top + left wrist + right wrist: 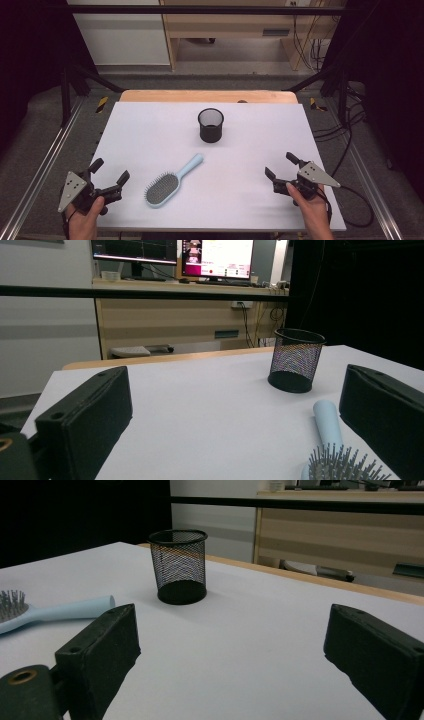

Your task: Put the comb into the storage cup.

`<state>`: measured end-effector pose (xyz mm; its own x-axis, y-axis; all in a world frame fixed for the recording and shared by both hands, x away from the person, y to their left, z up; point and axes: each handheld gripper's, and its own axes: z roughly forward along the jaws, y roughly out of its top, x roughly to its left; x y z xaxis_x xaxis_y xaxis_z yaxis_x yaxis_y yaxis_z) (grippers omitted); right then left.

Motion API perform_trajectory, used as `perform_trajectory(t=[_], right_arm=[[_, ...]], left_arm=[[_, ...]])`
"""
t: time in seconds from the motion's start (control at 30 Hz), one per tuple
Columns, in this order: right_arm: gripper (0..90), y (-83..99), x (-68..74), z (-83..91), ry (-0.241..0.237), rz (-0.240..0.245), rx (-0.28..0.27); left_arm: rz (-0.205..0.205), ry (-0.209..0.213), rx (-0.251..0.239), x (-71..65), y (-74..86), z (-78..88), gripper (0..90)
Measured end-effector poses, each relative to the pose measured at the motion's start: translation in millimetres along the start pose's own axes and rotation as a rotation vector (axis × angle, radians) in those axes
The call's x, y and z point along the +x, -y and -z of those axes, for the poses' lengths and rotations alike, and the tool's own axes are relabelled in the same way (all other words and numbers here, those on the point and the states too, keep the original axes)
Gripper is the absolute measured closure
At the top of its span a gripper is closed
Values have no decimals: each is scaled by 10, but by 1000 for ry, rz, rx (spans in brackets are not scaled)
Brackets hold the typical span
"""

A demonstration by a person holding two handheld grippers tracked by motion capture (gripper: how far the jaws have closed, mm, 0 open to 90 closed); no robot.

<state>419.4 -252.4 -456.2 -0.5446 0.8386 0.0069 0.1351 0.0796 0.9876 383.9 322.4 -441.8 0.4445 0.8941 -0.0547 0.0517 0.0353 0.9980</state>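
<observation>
A light blue hairbrush (170, 182) lies flat on the white table (150, 130), bristles up, handle pointing toward the back right. Behind it stands an upright black mesh cup (210, 125). My left gripper (109, 172) rests near the front left corner, open and holding nothing, a short way left of the brush. Its own view has the brush (330, 440) at lower right and the cup (296, 360) beyond. My right gripper (281, 166) sits open and holding nothing near the front right. Its view has the cup (179, 566) ahead and the brush handle (65, 611) at left.
The table's wooden far edge (207, 96) shows behind the white sheet. Metal rails (45, 160) run along both sides. Cables (355, 200) trail at the right. A wooden desk (170, 315) with monitors stands beyond the table.
</observation>
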Motion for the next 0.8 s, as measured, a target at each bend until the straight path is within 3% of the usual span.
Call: perform_trajectory(t=[0.33, 0.47, 0.57, 0.6, 0.8], right_arm=[[75, 4, 85, -42, -17, 10, 61], [67, -16, 186, -91, -37, 24, 86], [59, -82, 279, -157, -43, 38, 113], [60, -150, 359, -223, -65, 49, 121], [63, -275, 475, -414, -76, 74, 168]], left_arm=[[-1, -4, 15, 1, 18, -11, 6], [-2, -19, 21, 15, 25, -1, 6], [4, -19, 25, 24, 32, -4, 6], [4, -19, 25, 25, 32, -4, 7], [7, -17, 23, 30, 32, -5, 8]])
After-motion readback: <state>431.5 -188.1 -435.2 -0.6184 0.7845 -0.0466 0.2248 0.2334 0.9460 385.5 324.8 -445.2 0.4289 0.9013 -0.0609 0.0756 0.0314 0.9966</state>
